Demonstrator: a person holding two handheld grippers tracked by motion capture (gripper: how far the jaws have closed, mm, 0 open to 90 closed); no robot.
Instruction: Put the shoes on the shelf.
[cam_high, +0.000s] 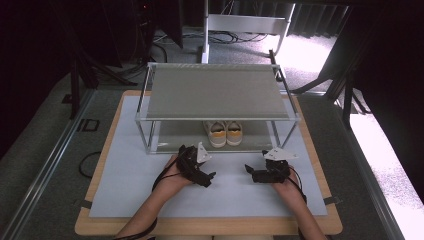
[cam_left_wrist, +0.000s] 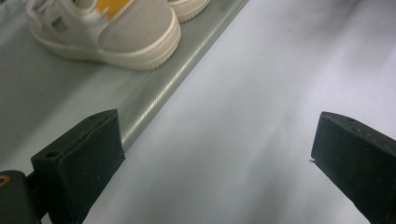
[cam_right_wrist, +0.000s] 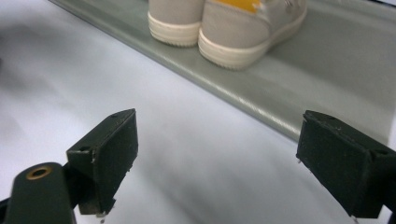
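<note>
On the rack's (cam_high: 150, 107) lower shelf, mid-frame, a pair of pale shoes (cam_high: 224, 133) sits heels outward; light, soft-sided, firm-soled, probably best gripped at the heel. Both left tongs (cam_high: 209, 179) and right tongs (cam_high: 248, 171) gape wide, empty, over the tabletop (cam_high: 125, 195).

Shoes (cam_high: 224, 133) on rack's lower shelf (cam_high: 172, 137)

A pale mat (cam_high: 125, 185) covers the wooden table (cam_high: 100, 227) (cables (cam_high: 220, 36) lie beyond).
</note>
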